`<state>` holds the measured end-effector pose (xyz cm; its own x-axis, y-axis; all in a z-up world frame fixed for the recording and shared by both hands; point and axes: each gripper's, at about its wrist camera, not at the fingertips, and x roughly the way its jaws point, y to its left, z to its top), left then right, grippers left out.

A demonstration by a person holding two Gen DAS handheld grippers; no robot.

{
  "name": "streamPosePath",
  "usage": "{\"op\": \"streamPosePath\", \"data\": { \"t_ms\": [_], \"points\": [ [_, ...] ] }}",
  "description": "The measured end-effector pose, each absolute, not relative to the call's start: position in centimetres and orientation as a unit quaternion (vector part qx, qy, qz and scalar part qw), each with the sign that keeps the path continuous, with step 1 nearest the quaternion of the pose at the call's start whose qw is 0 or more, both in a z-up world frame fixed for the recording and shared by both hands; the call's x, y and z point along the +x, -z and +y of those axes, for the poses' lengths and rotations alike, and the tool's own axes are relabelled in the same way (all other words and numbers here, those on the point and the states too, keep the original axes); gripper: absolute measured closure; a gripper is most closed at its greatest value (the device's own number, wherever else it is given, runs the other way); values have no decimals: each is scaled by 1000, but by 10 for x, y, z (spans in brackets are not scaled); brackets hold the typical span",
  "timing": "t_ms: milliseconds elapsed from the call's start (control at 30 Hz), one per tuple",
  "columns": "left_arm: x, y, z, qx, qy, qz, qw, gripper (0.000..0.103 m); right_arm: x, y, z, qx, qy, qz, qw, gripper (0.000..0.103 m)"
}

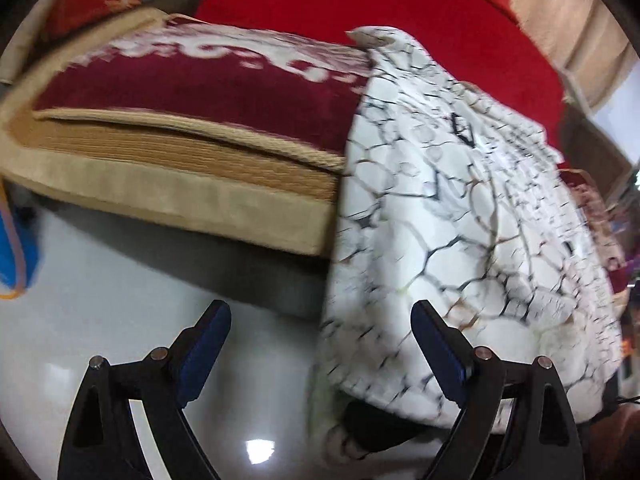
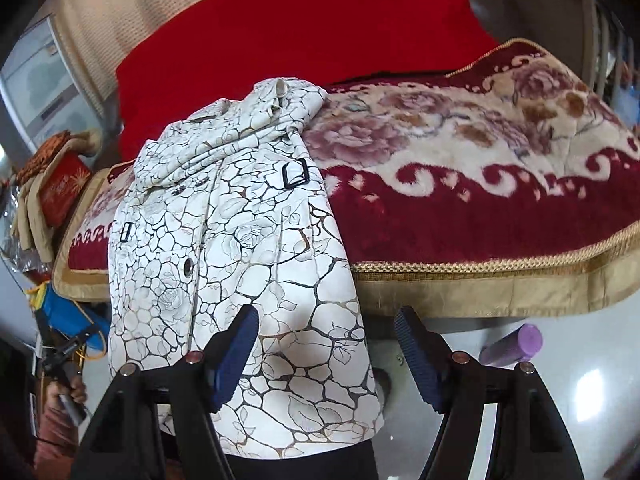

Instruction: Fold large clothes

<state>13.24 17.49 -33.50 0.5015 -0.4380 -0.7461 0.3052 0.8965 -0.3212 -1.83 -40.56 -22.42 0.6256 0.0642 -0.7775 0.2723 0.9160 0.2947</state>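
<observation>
no readable text anywhere (red box (image 2: 60, 190) print illegible)

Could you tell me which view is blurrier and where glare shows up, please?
Left wrist view: motion-smeared, the coat pattern and blanket edge streaked; a bright glare spot on the floor between the open left tongs. Right wrist view: sharper, coat print crisp, faint floor glare at right beside the open right tongs.

White patterned coat (image 1: 460, 216), bed edge (image 1: 192, 196), tongs (image 1: 320, 344) apart
</observation>
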Motion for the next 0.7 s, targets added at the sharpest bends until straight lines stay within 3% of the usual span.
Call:
{"op": "streamPosePath", "data": {
  "t_ms": [533,600,633,700],
  "points": [
    [189,397,156,-259,367,485,751,13,-16,213,-391,205,69,436,873,29],
    [188,401,156,-278,384,486,734,40,-16,212,-388,200,69,437,874,29],
    [187,401,156,-287,394,486,725,48,-16,212,-388,199,69,437,874,29],
    [180,395,154,-293,416,480,715,79,-16,214,-389,201,68,439,873,29]
  ]
}}
